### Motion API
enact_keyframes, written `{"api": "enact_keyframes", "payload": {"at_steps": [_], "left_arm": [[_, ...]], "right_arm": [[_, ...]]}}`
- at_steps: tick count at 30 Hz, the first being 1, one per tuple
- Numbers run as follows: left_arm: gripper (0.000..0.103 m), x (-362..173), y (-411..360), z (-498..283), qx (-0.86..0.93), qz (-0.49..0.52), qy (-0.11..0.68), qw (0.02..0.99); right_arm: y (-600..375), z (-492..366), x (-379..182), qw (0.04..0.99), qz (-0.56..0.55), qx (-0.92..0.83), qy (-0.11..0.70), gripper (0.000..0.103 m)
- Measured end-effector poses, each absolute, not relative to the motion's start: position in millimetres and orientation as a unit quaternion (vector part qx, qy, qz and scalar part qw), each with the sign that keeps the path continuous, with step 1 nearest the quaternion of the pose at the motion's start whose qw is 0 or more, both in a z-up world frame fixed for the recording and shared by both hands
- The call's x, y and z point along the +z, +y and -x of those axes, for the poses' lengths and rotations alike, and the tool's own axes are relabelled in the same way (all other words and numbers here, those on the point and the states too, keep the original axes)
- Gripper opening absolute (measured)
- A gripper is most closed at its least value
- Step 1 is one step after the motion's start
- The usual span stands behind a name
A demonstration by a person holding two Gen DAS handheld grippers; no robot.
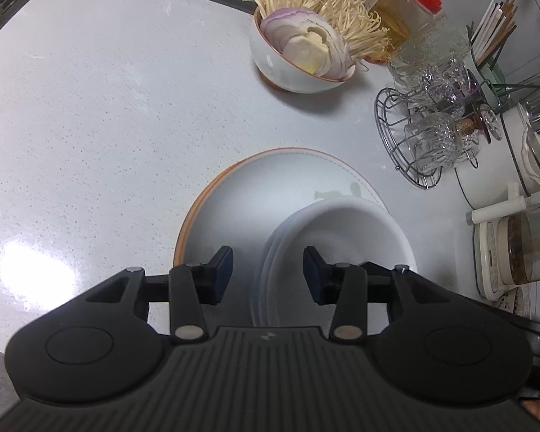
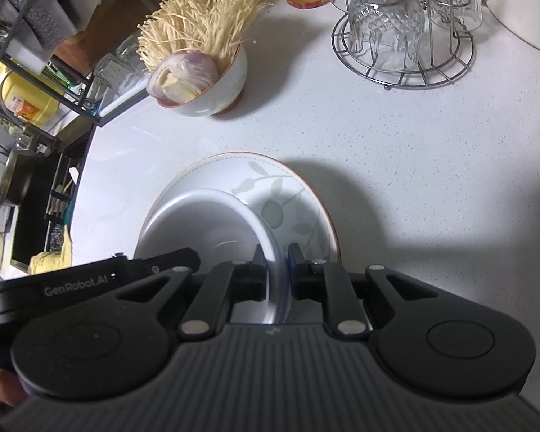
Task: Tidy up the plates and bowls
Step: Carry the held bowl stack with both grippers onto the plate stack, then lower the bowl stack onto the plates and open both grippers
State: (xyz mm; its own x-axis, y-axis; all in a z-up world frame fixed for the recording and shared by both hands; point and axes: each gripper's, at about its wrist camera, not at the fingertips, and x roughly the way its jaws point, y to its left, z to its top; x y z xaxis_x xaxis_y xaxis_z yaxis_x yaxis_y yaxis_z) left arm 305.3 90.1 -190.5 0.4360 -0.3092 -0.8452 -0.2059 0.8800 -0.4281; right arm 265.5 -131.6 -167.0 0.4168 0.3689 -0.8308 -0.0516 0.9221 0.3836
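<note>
Over the leaf-patterned plate point(image 1: 255, 194), in the left wrist view, the left gripper point(image 1: 268, 273) is hovering with its jaws wide apart, straddling the near rim of the white bowl point(image 1: 342, 230) without touching it. The bowl is sitting tilted over the plate's right half; beyond the plate, the bowl of onion and noodles point(image 1: 298, 54) is standing on the bench point(image 1: 90, 108).

Above the same plate point(image 2: 288, 194), in the right wrist view, the right gripper point(image 2: 275, 257) is pinching the white bowl point(image 2: 205, 223) by its rim, jaws clamped on either side of the wall. The step in hand looks like setting the bowl onto the plate. Next it probably calls for levelling the bowl and centring it before the right jaws part.
</note>
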Motion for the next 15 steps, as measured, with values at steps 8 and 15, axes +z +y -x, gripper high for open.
{"api": "enact_keyframes", "payload": {"at_steps": [8,15], "left_arm": [[0.048,-163.7,95.1,-294.8,-0.013,0.222,0.510,0.831],[0.048,-139.6,95.2,-270.9,-0.010,0.207,0.489,0.847]], "right_arm": [[-132.1,-259.6,-157.7,0.832,-0.140,0.142,0.517,0.028],[-135.2,-246.1,-136.1,0.849,-0.132,0.163,0.485,0.046]]}}
